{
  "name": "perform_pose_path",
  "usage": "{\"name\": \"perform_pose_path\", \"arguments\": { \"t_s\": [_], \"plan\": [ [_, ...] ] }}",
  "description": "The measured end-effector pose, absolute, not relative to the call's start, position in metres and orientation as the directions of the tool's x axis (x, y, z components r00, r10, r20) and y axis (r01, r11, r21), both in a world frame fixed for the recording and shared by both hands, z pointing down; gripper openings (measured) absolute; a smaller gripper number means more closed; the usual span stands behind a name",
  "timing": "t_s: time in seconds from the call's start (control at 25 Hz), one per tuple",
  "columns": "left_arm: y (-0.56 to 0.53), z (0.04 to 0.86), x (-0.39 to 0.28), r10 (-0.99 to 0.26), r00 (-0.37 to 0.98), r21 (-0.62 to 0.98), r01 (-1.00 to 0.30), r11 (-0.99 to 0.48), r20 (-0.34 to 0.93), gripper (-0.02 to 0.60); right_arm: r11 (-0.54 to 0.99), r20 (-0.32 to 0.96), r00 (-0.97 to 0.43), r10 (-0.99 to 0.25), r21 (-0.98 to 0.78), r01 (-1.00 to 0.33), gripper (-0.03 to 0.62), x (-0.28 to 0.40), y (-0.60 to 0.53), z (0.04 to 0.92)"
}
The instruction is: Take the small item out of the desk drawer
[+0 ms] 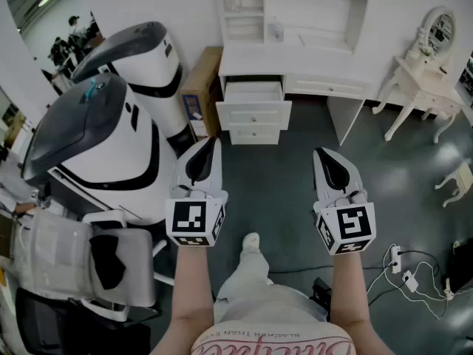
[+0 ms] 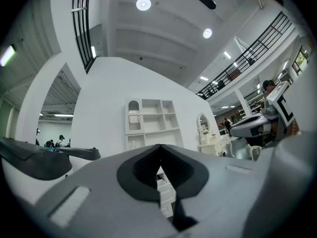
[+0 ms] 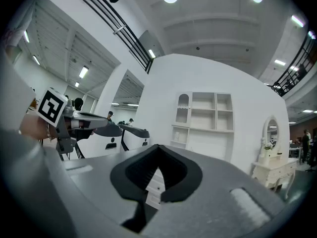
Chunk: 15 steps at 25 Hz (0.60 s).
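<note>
Both of your tools are clenched on nothing. The left gripper [image 1: 211, 148] and the right gripper [image 1: 322, 157] each have their jaws tip to tip, and each gripper view shows only the distant drawer fronts through the slot below the pads. You hold them side by side, roughly level, aimed at the white desk [image 1: 310, 63], which stands well apart from you against the far wall. The drawer [image 1: 253, 115] at the desk's left end is pulled out under the front edge and open from above. The small item cannot be made out from here; I judge it lies inside, unseen.

That is your first risk. If you go in with the jaws shut, you will shove the item toward the drawer's back wall instead of gripping it, so spread one pair before you cross the drawer's front. Second, a bump on that front panel could push the drawer shut or slide the item out of reach.

On your left, the large grey-and-white machine [image 1: 96, 135] sits near the left gripper, and a cardboard box [image 1: 201, 83] stands just beside the desk's left end. A wide swing could clip either. White cables [image 1: 405, 272] lie on the floor at your right; stray that way as you walk up and you may snag a foot.
</note>
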State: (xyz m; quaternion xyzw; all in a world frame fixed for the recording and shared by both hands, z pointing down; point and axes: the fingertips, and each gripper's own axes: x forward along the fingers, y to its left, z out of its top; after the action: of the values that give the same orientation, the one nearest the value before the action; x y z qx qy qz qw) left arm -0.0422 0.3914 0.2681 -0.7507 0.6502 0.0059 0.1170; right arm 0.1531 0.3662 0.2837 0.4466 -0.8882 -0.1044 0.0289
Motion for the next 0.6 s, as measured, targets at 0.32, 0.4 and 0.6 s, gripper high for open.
{"name": "perform_pose_path", "arguments": {
  "t_s": [0.32,0.4,0.6],
  "plan": [
    [0.352,0.273,-0.06,-0.978,0.142,-0.169,-0.979,-0.116,-0.153,0.015,0.588,-0.032,-0.606,-0.795,0.201,-0.783,0.002,0.138,0.324,0.291],
    [0.34,0.273,-0.067,-0.979,0.136,-0.166,-0.98,-0.11,-0.153,0.015,0.597,-0.029,-0.614,-0.789,0.201,-0.777,0.002,0.13,0.311,0.291],
    [0.306,0.274,-0.084,-0.98,0.132,-0.168,-0.98,-0.106,-0.151,0.015,0.604,-0.02,-0.619,-0.785,0.2,-0.772,0.002,0.112,0.274,0.29]
  ]
}}
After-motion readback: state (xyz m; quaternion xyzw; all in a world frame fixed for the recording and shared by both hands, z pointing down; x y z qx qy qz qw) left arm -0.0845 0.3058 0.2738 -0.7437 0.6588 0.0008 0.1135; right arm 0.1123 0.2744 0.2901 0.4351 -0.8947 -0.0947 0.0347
